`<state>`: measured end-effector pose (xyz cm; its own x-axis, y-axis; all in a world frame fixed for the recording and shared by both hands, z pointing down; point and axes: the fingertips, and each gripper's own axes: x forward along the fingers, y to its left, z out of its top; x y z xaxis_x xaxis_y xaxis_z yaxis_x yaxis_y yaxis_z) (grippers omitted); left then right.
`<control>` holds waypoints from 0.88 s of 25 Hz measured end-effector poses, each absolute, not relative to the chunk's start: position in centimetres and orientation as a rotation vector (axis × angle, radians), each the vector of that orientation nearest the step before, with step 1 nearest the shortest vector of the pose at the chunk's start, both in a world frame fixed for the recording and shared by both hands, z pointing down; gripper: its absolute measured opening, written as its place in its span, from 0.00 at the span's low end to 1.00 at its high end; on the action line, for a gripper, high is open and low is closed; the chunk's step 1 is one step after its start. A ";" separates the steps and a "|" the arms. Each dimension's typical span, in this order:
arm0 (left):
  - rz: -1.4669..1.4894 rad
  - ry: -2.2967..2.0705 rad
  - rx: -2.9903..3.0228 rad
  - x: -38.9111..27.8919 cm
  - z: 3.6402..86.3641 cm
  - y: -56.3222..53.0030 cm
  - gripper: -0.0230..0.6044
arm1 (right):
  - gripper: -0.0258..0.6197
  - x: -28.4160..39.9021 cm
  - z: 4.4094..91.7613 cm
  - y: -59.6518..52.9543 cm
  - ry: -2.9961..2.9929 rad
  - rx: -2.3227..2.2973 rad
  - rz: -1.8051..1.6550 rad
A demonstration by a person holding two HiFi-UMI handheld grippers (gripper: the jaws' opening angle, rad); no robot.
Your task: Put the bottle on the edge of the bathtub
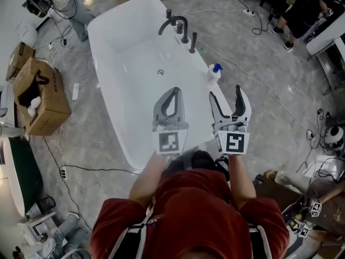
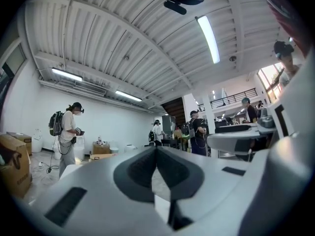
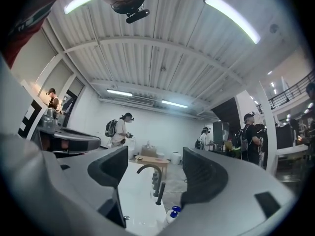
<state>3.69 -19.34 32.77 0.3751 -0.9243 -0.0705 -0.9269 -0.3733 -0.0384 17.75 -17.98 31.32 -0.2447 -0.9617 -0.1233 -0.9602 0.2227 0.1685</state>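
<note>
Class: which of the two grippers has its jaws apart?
The right gripper, the one nearer the bottle; the left gripper has its jaws together.

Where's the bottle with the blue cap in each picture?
Head view: the bottle stands on the right edge of the tub, right of centre.
Left gripper view: not in it.
Right gripper view: the bottle is at the bottom edge, just right of middle.
Shared landmark: the black faucet, just beyond the bottle in both views that show it.
</note>
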 end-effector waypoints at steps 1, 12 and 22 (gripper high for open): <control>0.067 1.715 -2.542 3.6 32.6 -19.3 0.06 | 0.59 17.6 31.2 -17.9 -2.457 1.928 -0.328; 0.122 1.726 -2.539 3.7 31.4 -19.1 0.06 | 0.33 17.0 30.9 -17.9 -2.491 1.942 -0.311; 0.109 1.660 -2.545 5.1 30.2 -19.1 0.06 | 0.06 17.9 31.1 -18.3 -2.480 1.978 -0.212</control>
<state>5.13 -19.08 30.21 0.4026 -0.9081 -0.1150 -0.9154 -0.4001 -0.0449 17.85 -18.27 31.12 -0.2251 -0.9678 -0.1125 -0.9729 0.2168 0.0808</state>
